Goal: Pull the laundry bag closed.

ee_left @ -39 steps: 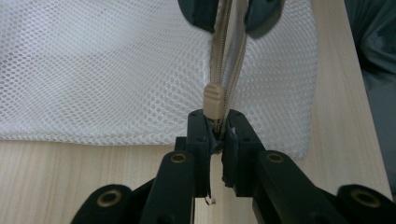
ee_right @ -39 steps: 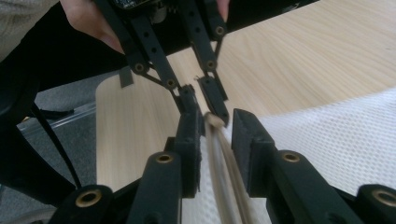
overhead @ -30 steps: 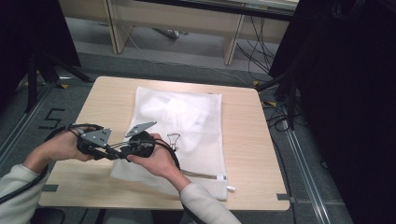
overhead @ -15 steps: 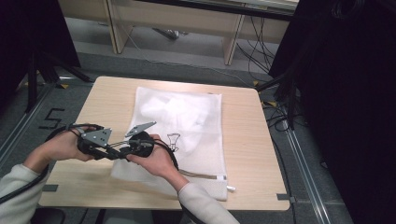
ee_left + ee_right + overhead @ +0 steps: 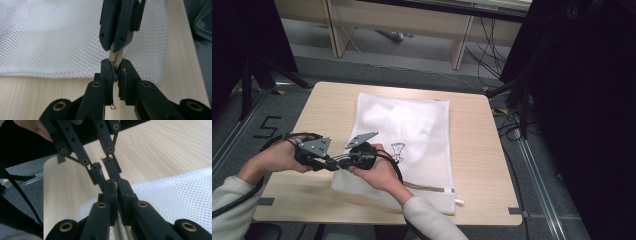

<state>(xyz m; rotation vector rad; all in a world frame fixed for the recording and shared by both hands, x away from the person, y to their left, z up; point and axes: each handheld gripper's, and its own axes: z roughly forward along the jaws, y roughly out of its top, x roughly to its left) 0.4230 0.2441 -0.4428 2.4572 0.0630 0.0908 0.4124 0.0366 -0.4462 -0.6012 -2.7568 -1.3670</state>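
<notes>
Grippers are meeting tip to tip at the near left corner of a white mesh bag point(image 5: 404, 135), which is lying flat across the middle of the wooden table point(image 5: 482, 150) and reaching almost to the table's near edge. The left gripper point(image 5: 332, 164) is sitting closed down on the bag's beige zipper strip point(image 5: 115, 57), its two black jaws pressing the tape and a fold of mesh between them. The right gripper point(image 5: 343, 161) is coming in from the opposite side, and its jaws have just been closing; they are now pinching the same zipper strip just beside the left gripper's hold, as the left gripper view shows. In the right gripper view the right gripper point(image 5: 117, 185) is standing nearly shut with a sliver of beige between the jaws, and the left gripper point(image 5: 101, 163) is pointing toward it from above. Both of the person's hands are resting near the table's near left corner, the right hand point(image 5: 379, 172) lying over the bag's edge.
</notes>
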